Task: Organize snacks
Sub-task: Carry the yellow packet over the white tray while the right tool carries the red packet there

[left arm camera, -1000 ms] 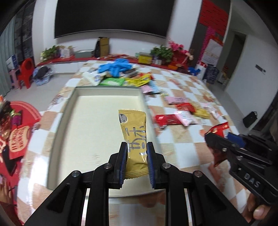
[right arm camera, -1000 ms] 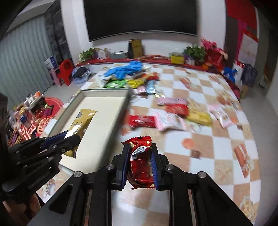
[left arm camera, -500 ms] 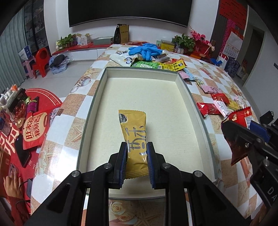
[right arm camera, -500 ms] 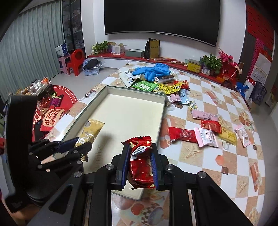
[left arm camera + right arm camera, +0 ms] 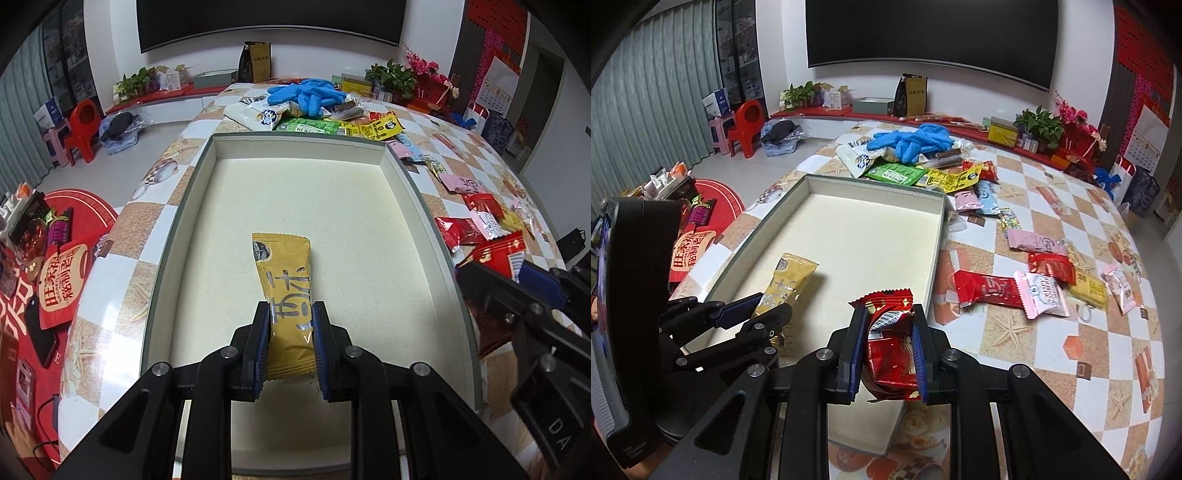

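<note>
Pinching a long yellow foil snack packet [image 5: 286, 291] over the shallow cream-lined rectangular box [image 5: 424, 206] with the left tongs [image 5: 290, 345], clamping a crinkled red snack wrapper [image 5: 890, 343] above its near corner with the right tongs [image 5: 888, 354].
</note>
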### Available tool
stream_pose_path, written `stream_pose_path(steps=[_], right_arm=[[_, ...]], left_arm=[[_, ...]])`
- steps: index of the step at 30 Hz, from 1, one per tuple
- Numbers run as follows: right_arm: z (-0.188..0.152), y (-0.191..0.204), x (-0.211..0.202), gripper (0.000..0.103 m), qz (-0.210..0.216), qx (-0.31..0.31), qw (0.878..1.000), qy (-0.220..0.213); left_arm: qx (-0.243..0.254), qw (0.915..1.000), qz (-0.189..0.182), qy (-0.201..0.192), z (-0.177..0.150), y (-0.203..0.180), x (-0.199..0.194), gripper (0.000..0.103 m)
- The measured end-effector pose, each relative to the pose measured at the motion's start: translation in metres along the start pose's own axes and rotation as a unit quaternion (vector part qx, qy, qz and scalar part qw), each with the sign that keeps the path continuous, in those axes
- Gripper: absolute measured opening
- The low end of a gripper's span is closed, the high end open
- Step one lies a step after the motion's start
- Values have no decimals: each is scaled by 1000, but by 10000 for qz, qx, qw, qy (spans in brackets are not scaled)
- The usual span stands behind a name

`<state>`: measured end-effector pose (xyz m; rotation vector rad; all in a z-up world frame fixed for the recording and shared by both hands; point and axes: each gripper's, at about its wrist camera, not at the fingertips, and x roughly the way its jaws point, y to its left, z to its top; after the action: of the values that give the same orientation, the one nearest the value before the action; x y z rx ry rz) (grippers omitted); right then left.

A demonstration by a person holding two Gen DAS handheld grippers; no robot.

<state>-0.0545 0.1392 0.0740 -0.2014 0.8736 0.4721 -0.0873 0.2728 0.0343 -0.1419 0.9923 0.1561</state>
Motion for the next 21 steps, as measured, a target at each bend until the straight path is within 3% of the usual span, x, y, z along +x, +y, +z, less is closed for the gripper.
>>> stream_pose_path(steps=[10, 21], right_arm=[[24, -6, 40, 24, 314, 129, 9988, 339], [46, 4, 65, 24, 301, 142, 9983, 470]], left_arm=[[-122, 9997, 4, 216, 15, 12, 24, 24], [-193, 9997, -74, 155, 24, 20, 30, 24]])
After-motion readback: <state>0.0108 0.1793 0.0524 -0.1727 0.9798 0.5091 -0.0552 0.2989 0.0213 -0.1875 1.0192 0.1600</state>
